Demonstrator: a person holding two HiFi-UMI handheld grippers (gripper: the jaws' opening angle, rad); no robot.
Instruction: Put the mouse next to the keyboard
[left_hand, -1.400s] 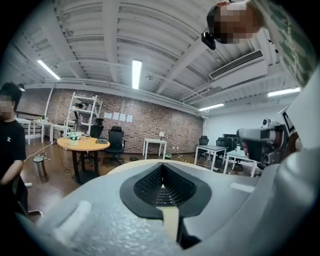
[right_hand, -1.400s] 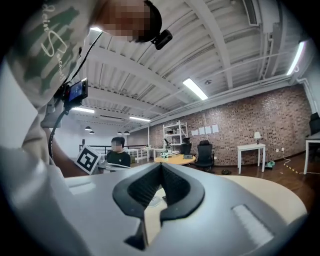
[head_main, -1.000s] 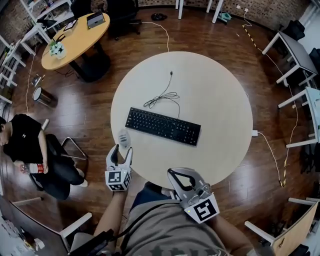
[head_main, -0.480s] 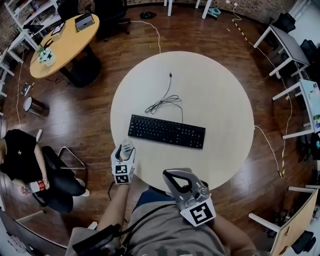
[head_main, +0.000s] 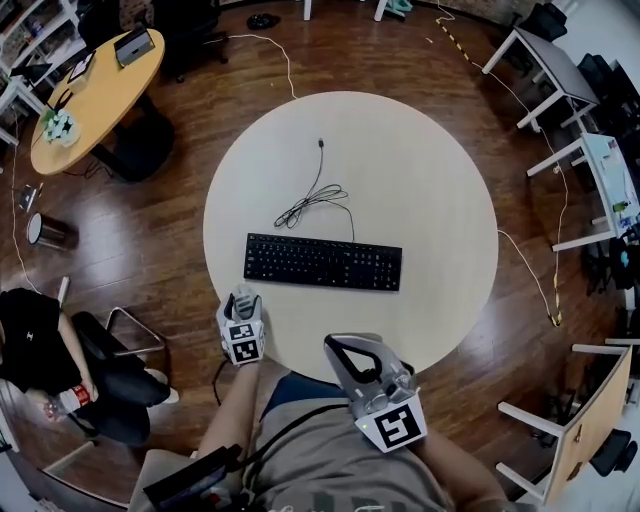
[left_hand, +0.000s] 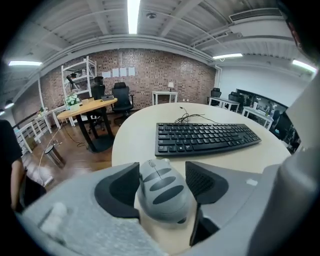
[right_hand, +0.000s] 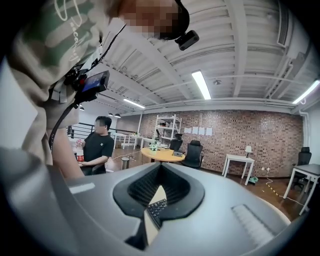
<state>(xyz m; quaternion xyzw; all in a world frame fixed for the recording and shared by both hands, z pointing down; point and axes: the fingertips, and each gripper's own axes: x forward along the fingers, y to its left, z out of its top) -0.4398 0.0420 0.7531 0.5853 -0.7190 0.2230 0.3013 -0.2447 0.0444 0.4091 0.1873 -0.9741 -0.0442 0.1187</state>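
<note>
A grey mouse (head_main: 242, 294) lies near the round table's (head_main: 430, 200) front-left edge, left of and below the black keyboard (head_main: 322, 262). My left gripper (head_main: 241, 303) is lowered over it. In the left gripper view the mouse (left_hand: 162, 192) sits between the two pads with a gap on its right side, and the keyboard (left_hand: 205, 136) lies ahead. These jaws have just been opening and do not clamp the mouse. My right gripper (head_main: 338, 346) hangs off the table's near edge, jaws together and empty; a slit between its pads (right_hand: 172, 200) shows a strip of keyboard (right_hand: 157, 206).
The keyboard's loose cable (head_main: 312, 200) coils behind it on the table. A seated person in black (head_main: 35, 350) is at the left, a wooden round table (head_main: 95, 90) at the back left, white desks (head_main: 555, 70) at the right, and a chair (head_main: 565, 440) at the lower right.
My left gripper has come down and forward from the table's edge, so its jaws now straddle the mouse that lay ahead of it. The right gripper has shifted slightly, still off the table.
</note>
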